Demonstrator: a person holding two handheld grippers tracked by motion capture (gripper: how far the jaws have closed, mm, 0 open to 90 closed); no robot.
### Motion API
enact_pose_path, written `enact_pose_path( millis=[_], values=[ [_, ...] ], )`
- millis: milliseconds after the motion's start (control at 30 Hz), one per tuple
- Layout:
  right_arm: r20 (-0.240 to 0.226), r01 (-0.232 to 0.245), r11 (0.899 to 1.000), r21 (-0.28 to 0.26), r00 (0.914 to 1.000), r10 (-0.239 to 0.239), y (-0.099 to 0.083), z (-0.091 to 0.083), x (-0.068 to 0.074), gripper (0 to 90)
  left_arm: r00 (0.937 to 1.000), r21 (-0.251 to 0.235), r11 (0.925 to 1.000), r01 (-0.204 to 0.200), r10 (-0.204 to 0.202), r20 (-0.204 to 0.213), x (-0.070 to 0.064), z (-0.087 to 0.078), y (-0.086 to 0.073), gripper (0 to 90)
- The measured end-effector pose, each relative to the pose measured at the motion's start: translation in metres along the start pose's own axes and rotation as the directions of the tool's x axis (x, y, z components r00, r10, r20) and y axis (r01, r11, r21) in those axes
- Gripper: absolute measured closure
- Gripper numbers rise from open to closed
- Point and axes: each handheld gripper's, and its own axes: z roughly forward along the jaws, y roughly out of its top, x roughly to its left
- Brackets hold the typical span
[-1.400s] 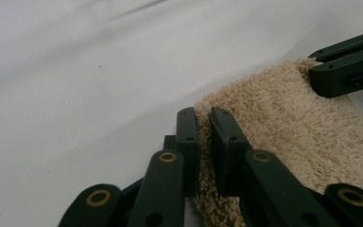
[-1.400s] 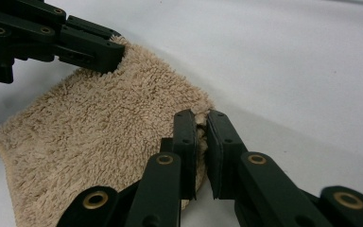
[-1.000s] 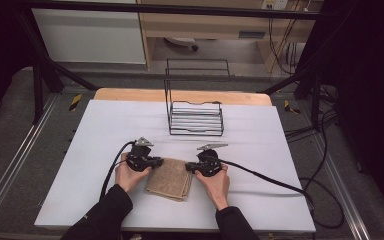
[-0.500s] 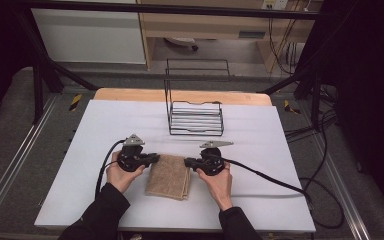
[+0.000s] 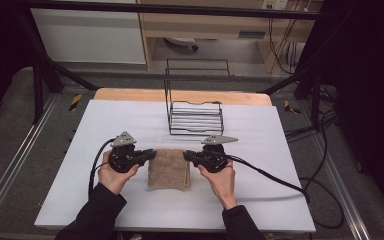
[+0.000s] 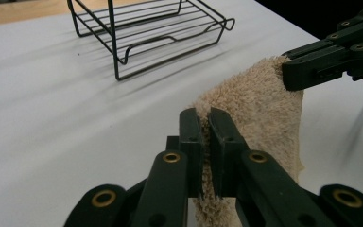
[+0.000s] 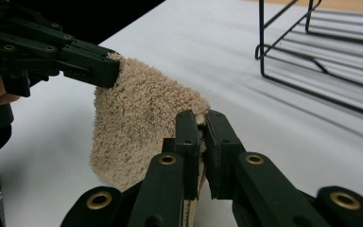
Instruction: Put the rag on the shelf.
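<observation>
The left hand-held gripper (image 5: 150, 154) and the right hand-held gripper (image 5: 187, 155) were each clamped on an opposite far corner of a beige towel (image 5: 168, 168), which was stretched between them and lifted slightly off the white worktop (image 5: 280, 175). A black wire rack (image 5: 195, 117) was seen farther back, well apart from the towel.

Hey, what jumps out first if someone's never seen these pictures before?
A beige towel held near the table's front edge, pinched at its far corners by the left gripper and right gripper, so it sags between them. Behind it, a black wire rack stands on the white table.
</observation>
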Motion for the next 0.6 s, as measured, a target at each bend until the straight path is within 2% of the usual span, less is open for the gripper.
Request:
enact_pose_path(
  millis=[133,367,600],
  values=[
    [-0.001,0.037,0.999,-0.028,0.9993,-0.037,0.006,-0.008,0.002,85.1,1.0,-0.034,0.9994,-0.008,0.008,-0.003,-0.004,-0.004,0.003,84.3],
    [-0.006,0.056,0.997,-0.059,0.9984,-0.056,0.013,-0.019,0.002,85.1,0.9998,-0.077,0.9969,-0.018,0.018,0.001,-0.011,-0.009,0.01,84.2],
    [-0.001,0.08,0.993,-0.083,0.9968,-0.08,0.019,-0.03,0.003,85.1,0.9994,-0.096,0.9949,-0.032,0.032,0.007,-0.016,-0.011,0.016,84.3]
  ],
)
